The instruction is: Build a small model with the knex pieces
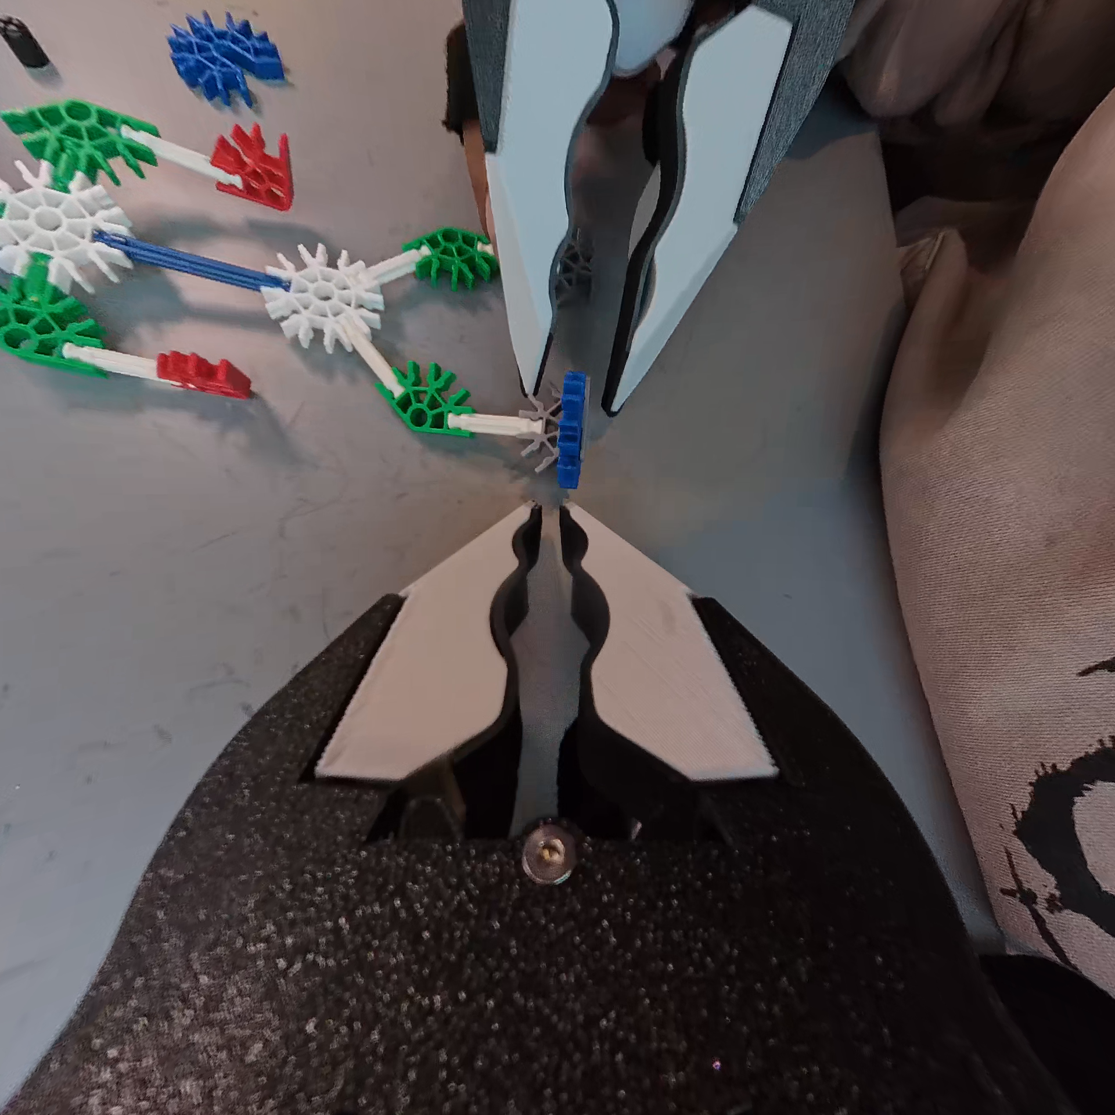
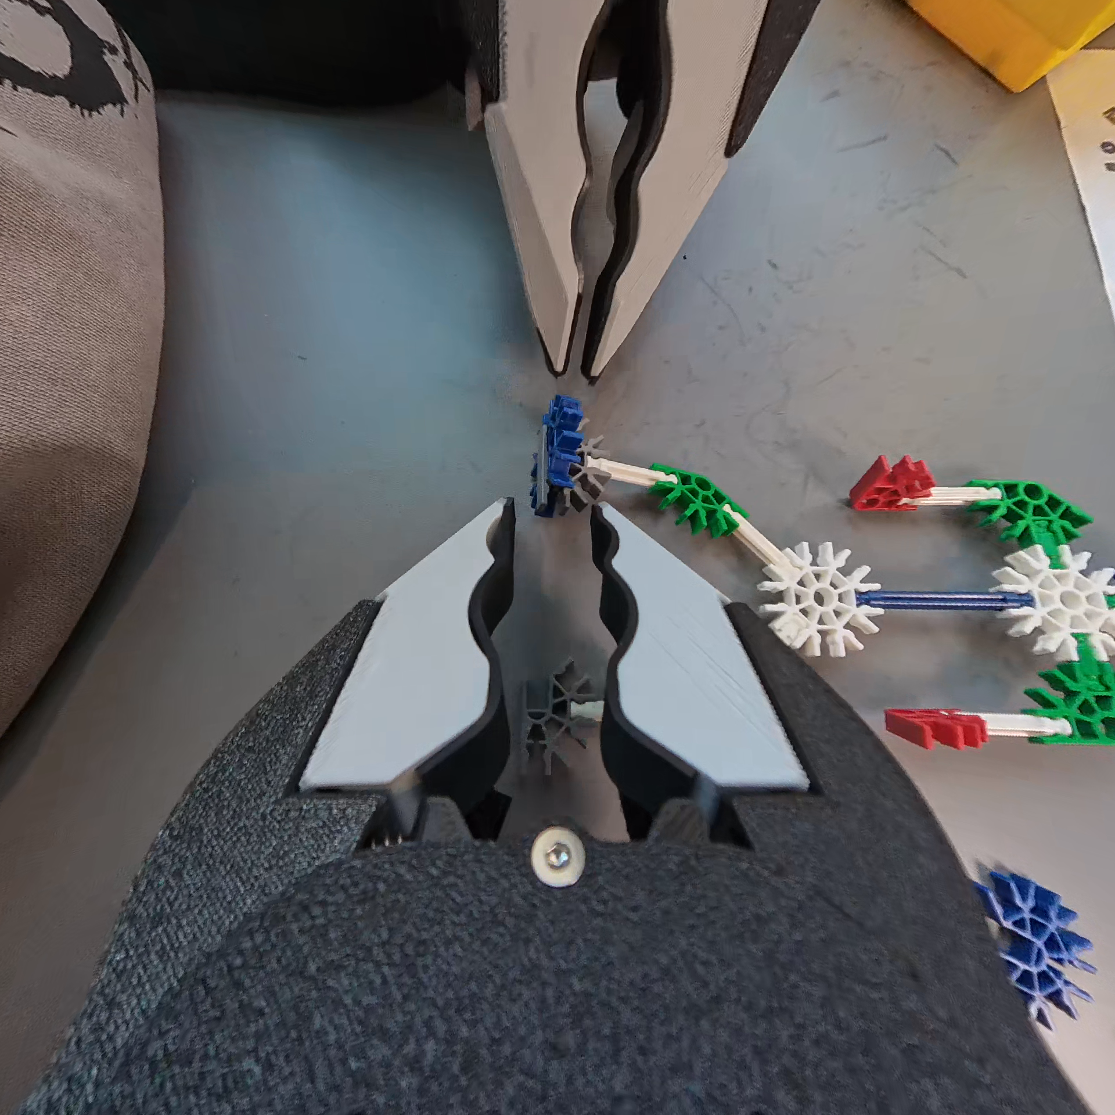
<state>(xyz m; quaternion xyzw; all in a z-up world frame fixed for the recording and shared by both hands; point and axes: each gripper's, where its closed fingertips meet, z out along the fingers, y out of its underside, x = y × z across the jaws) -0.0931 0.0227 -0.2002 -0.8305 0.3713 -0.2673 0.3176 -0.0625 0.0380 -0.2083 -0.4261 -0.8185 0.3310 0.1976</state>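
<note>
A flat assembly of toy connectors and rods lies on the grey table (image 1: pixel 181 603). At its near end a blue connector (image 1: pixel 571 429) stands on edge, slotted into a grey connector (image 1: pixel 540 431) on a white rod. It also shows in the right wrist view (image 2: pixel 558 458). My right gripper (image 2: pixel 552 507) is open, with its tips on either side of the blue connector's end, not pressing on it. A second grey connector (image 2: pixel 552 718) lies on the table under its fingers. My left gripper (image 1: pixel 550 507) is shut and empty, with its tips just short of the blue connector on the opposite side.
The assembly has white snowflake connectors (image 1: pixel 326 295), green connectors (image 1: pixel 428 401), red end pieces (image 1: pixel 256 169) and a blue rod (image 1: pixel 187 259). Loose blue connectors (image 2: pixel 1035 953) lie apart. A yellow box (image 2: pixel 1013 36) and paper (image 2: pixel 1086 151) are at the edge. A person's beige printed clothing (image 1: pixel 995 543) borders the table. The left gripper's tips are roughly 4 cm from the right gripper's.
</note>
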